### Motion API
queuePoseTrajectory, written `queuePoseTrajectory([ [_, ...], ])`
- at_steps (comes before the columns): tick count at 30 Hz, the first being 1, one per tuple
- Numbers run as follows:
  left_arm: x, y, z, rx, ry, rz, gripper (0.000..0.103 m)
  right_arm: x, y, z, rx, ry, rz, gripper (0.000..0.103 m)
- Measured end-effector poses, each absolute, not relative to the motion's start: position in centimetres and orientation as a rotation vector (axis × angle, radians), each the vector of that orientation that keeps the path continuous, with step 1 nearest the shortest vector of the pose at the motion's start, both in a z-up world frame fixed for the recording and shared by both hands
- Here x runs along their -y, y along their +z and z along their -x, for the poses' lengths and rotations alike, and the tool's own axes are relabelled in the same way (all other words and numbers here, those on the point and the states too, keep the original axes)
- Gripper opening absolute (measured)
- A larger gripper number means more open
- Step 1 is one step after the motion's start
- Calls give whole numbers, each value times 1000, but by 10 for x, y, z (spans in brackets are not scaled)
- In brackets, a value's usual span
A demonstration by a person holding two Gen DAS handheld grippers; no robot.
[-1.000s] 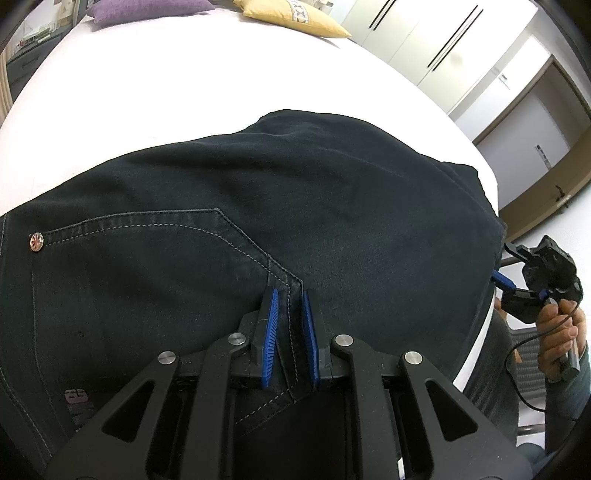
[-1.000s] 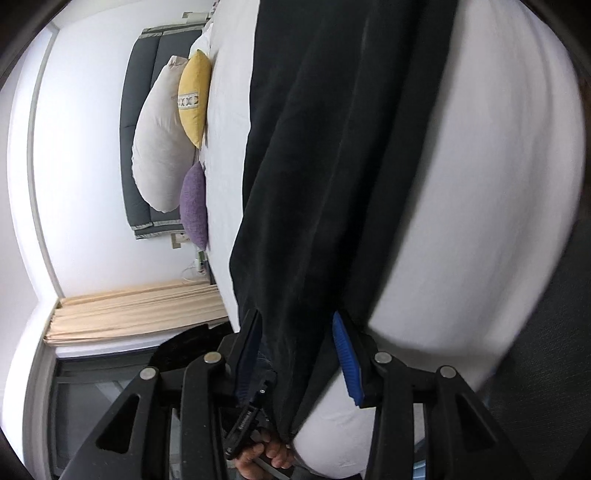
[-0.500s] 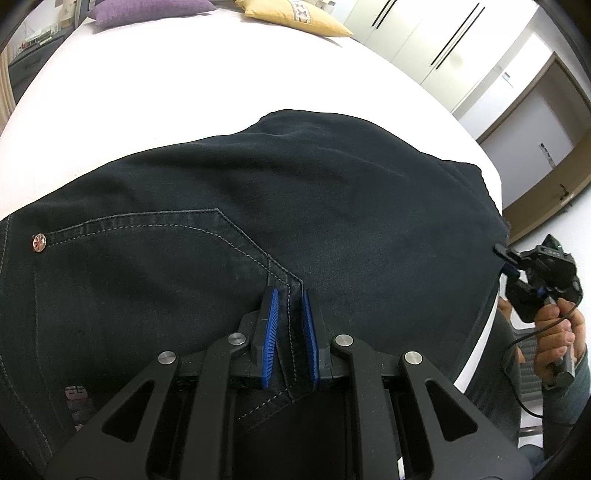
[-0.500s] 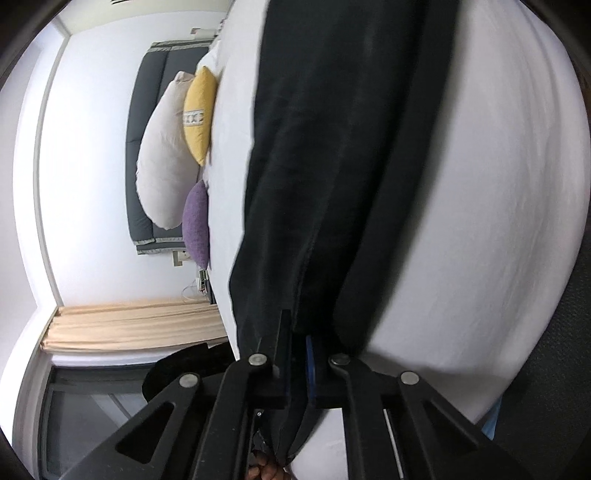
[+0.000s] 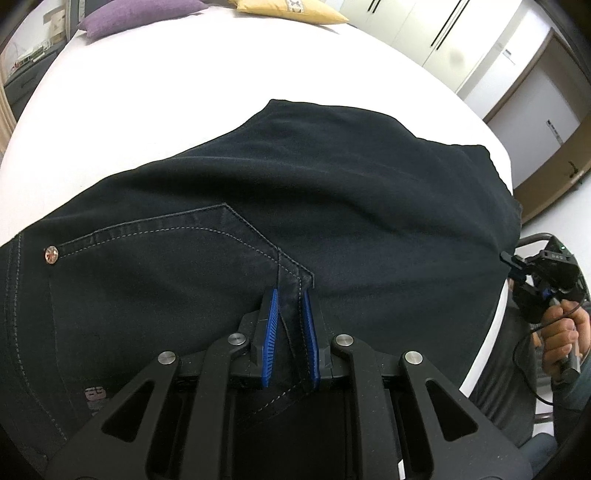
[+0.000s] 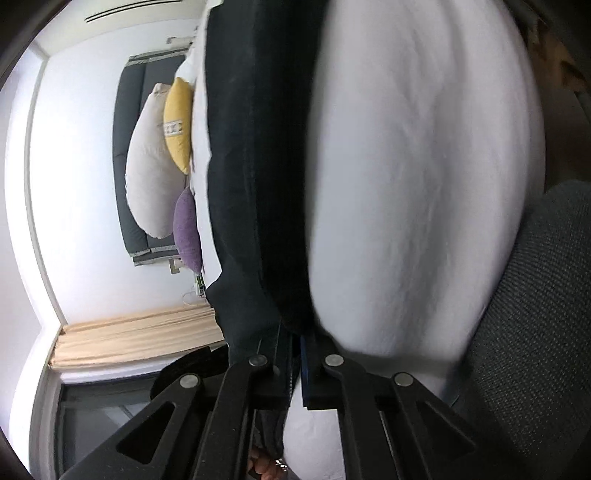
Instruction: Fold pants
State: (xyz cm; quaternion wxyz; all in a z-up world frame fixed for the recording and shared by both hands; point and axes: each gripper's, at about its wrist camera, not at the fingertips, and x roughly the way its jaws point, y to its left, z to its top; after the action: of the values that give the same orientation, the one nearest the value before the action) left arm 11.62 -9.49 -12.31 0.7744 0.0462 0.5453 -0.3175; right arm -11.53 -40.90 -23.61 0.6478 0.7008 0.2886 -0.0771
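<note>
Dark navy pants (image 5: 295, 206) lie spread on a white bed (image 5: 147, 92), back pocket with a copper rivet (image 5: 51, 254) facing up. My left gripper (image 5: 290, 299) is shut on the pants at a stitched seam near the waist. My right gripper (image 5: 517, 266) shows at the far right edge of the bed, pinching the pants' edge. In the right wrist view the pants (image 6: 255, 166) run away from my right gripper (image 6: 295, 343), which is shut on the fabric; the view is turned sideways and blurred.
A purple cushion (image 5: 136, 14) and a yellow cushion (image 5: 291, 9) lie at the head of the bed. White wardrobes (image 5: 443, 37) and a wooden door (image 5: 554, 162) stand to the right. A grey chair (image 6: 535, 332) stands beside the bed edge.
My right gripper has closed on the pants' edge and moved in closer to it. My left gripper keeps its hold on the seam and has lifted slightly.
</note>
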Motion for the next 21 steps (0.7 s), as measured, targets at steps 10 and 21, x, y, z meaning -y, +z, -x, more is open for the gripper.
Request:
queuePoseTrajectory([
  [10,132,-114,-105,-1145,-727,-145,14,421,-203,108,-701,-249,-1480,13],
  [21,136,-124,-96,-1141,-718,-122,14,438,-140,41,-657,-158,-1226,40],
])
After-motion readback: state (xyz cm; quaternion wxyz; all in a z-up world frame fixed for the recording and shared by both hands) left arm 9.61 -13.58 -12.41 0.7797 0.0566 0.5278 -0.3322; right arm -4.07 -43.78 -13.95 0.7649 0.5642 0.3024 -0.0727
